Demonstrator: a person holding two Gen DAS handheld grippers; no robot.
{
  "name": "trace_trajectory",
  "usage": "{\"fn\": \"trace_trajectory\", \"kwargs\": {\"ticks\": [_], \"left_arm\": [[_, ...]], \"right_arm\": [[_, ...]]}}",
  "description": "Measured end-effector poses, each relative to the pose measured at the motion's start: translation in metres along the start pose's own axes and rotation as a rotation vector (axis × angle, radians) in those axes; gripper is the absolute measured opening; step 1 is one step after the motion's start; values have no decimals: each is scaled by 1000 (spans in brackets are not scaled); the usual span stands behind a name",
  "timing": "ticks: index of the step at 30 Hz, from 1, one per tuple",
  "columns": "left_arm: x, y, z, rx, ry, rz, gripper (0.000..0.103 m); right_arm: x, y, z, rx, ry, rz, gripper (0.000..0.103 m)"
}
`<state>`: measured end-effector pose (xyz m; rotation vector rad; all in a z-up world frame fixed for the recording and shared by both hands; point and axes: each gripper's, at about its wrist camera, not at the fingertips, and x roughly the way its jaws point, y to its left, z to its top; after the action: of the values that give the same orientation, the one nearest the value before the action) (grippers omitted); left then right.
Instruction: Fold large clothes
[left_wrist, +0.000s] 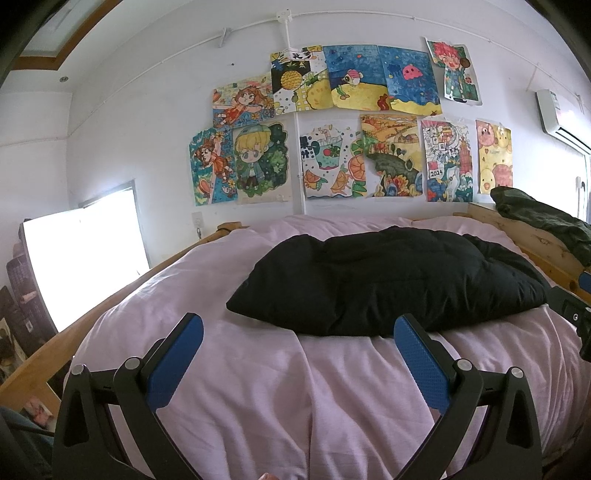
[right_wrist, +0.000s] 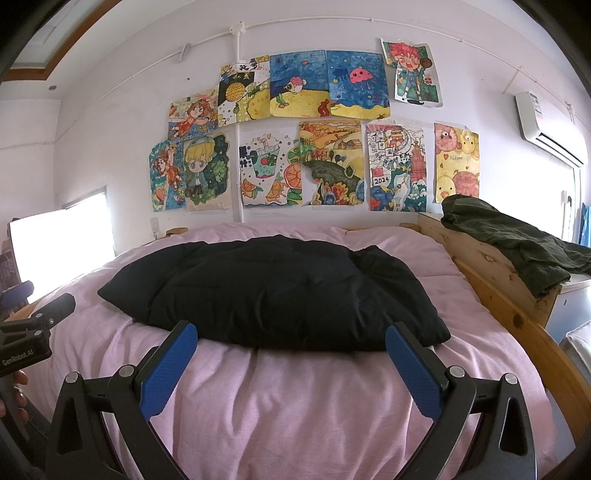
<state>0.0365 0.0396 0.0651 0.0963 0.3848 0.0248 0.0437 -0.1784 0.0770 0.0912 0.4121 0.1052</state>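
- The bed (left_wrist: 258, 387), under a wrinkled pink sheet, fills the near and middle ground in both views; bare sheet lies all around the garment.
- A black padded garment (left_wrist: 388, 280) lies folded into a puffy bundle across the middle of the bed, nearer the right rail.
- A wooden bed frame (right_wrist: 491, 291) runs along the right edge, with a dark green garment (right_wrist: 517, 243) draped over the headboard corner.
- The left gripper (left_wrist: 297, 350) is spread wide and empty, hovering just short of the bundle's near edge.
- The right gripper (right_wrist: 291, 358) is equally wide, holding nothing, its tips overlapping the bundle's near edge in view; contact is unclear.
- Only the right wrist view shows fingers (right_wrist: 18, 391) holding the left gripper's handle at far left.
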Motion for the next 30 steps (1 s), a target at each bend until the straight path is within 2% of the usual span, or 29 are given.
{"fn": "trace_trajectory", "kwargs": {"ticks": [28, 30], "left_arm": [[3, 16, -3, 10, 21, -3, 102], [5, 19, -2, 28, 32, 29, 102]], "right_arm": [[1, 0, 0, 1, 1, 1, 103], [1, 0, 0, -1, 3, 0, 103]]}}
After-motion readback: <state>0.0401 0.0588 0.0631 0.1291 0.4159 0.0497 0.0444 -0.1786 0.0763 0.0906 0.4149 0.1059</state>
